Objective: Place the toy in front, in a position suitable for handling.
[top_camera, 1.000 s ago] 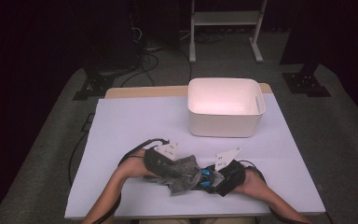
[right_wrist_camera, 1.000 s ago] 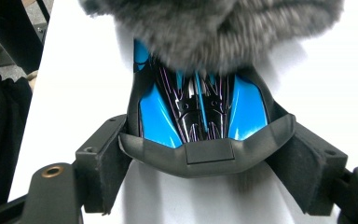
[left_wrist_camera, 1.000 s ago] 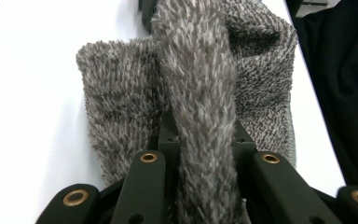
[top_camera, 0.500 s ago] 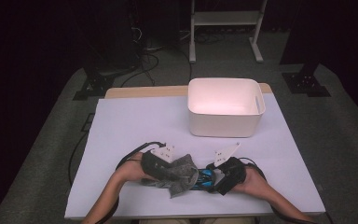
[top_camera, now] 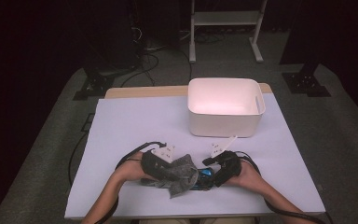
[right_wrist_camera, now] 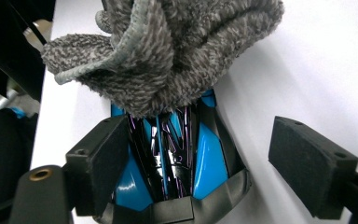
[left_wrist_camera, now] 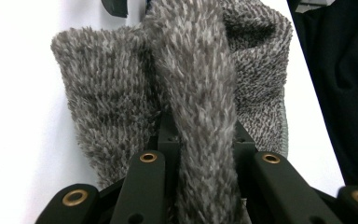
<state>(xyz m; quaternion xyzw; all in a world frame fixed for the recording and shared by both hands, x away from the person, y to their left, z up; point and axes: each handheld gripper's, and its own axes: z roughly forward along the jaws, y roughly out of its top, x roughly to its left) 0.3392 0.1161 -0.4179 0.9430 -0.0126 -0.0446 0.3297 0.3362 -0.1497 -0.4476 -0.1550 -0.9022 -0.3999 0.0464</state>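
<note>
Two grippers low centre: our left gripper (top_camera: 168, 170) pinches cloth (top_camera: 181, 173); right gripper (top_camera: 214, 172) gapes, has just been opening, blue-black toy (right_wrist_camera: 168, 154) between jaws. Tugging cloth risks dragging toy.

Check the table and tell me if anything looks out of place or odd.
Nothing looks damaged or spilled. The grey cloth lies bunched over a blue and black object, pinched by the left gripper. The white bin stands squarely at the back.

black jaws, brass rivets, trailing cables
</note>
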